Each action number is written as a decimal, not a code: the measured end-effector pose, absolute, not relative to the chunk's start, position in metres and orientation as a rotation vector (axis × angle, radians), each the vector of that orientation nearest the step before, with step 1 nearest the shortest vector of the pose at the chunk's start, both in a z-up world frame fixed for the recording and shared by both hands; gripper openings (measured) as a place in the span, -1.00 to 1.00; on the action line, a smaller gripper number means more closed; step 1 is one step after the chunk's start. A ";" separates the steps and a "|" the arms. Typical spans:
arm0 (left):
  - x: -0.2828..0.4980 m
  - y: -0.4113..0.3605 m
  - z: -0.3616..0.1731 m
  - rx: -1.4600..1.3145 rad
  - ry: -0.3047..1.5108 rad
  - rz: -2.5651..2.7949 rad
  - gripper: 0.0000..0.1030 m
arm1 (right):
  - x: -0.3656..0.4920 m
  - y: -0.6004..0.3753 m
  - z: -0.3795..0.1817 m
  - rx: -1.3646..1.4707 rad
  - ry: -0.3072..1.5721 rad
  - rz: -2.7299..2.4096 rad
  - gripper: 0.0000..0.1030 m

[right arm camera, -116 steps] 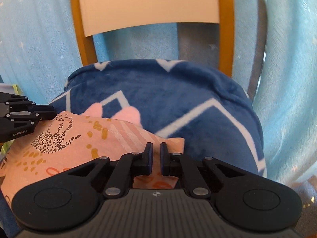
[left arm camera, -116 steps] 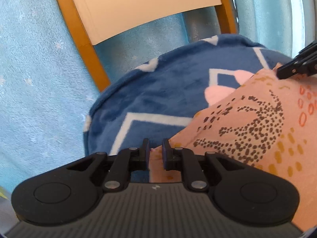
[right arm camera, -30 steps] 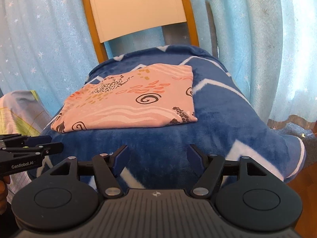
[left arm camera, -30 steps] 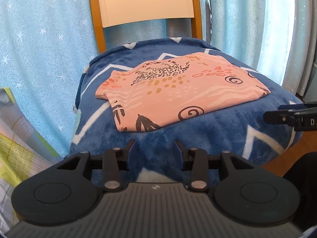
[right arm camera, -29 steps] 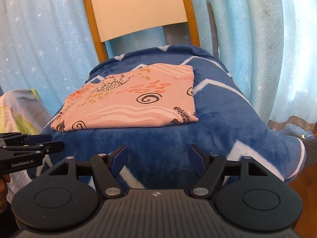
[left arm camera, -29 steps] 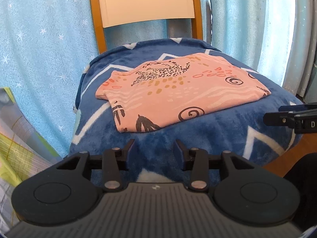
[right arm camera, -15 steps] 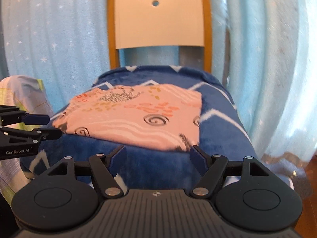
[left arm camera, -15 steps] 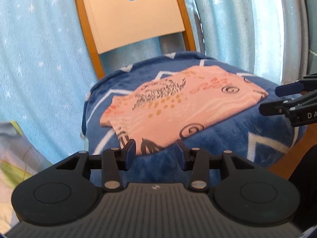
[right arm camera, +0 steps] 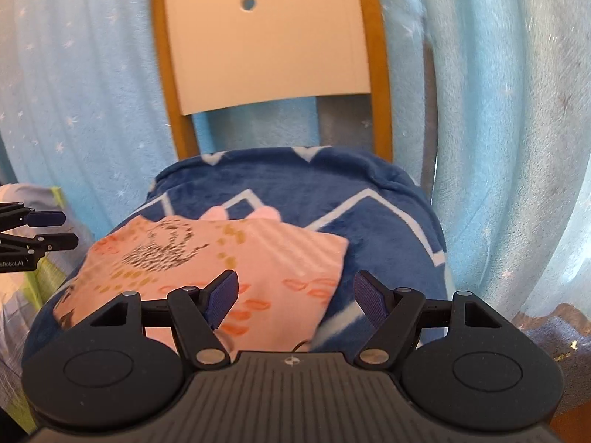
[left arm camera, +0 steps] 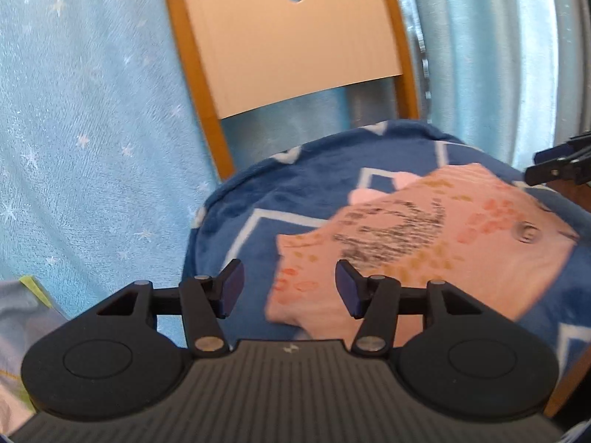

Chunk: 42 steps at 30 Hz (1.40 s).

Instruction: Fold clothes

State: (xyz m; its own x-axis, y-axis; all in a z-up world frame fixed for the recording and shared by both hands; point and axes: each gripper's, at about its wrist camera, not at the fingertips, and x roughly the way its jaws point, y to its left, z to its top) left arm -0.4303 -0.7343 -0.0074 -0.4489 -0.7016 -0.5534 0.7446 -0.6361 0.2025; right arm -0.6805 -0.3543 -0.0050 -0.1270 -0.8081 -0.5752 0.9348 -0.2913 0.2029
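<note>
Both grippers have swung back in over the folded pink shirt (right arm camera: 236, 258), which lies flat on the blue blanket (right arm camera: 369, 221) covering the chair (right arm camera: 266, 44). Left gripper (left arm camera: 287, 288) and right gripper (right arm camera: 295, 297) are spread wide, empty; another fold looks likely.

Wooden chair (right arm camera: 266, 48), blue zigzag blanket (right arm camera: 332, 184), pale blue starred curtains (right arm camera: 498, 129)

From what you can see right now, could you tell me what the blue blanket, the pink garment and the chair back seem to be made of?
Blue blanket: plush fleece, by its fuzzy, matte pile. Pink garment: thin printed knit, probably cotton jersey, lying flat with a smooth surface; motion blur leaves that open. Chair back: smooth cream panel, perhaps painted wood or laminate, set in an orange-brown frame that looks like varnished wood.
</note>
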 end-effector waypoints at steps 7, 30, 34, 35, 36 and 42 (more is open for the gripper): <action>-0.451 -0.790 -0.034 0.822 0.269 -2.226 -0.27 | -0.707 -0.387 -0.031 0.775 0.218 -1.700 0.33; -0.442 -0.800 -0.052 0.802 0.295 -2.249 -0.86 | -0.717 -0.394 -0.032 0.739 0.237 -1.731 -0.96; -0.437 -0.801 -0.046 0.744 0.317 -2.249 -0.77 | -0.724 -0.390 -0.038 0.781 0.188 -1.712 -0.54; -0.438 -0.804 -0.044 0.735 0.328 -2.249 -0.77 | -0.725 -0.389 -0.037 0.786 0.170 -1.706 -0.50; -0.440 -0.807 -0.044 0.731 0.339 -2.254 -0.77 | -0.726 -0.390 -0.037 0.789 0.162 -1.708 -0.50; -0.453 -0.818 -0.047 0.760 0.357 -2.261 -0.98 | -0.729 -0.395 -0.037 0.805 0.138 -1.723 -0.58</action>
State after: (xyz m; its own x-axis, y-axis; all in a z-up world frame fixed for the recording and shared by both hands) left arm -0.4533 -0.8182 -0.0471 -0.5717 -0.5440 -0.6142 0.7067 -0.7068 -0.0318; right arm -0.7293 -0.3955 -0.0370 -0.0930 -0.8127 -0.5752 0.8938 -0.3227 0.3115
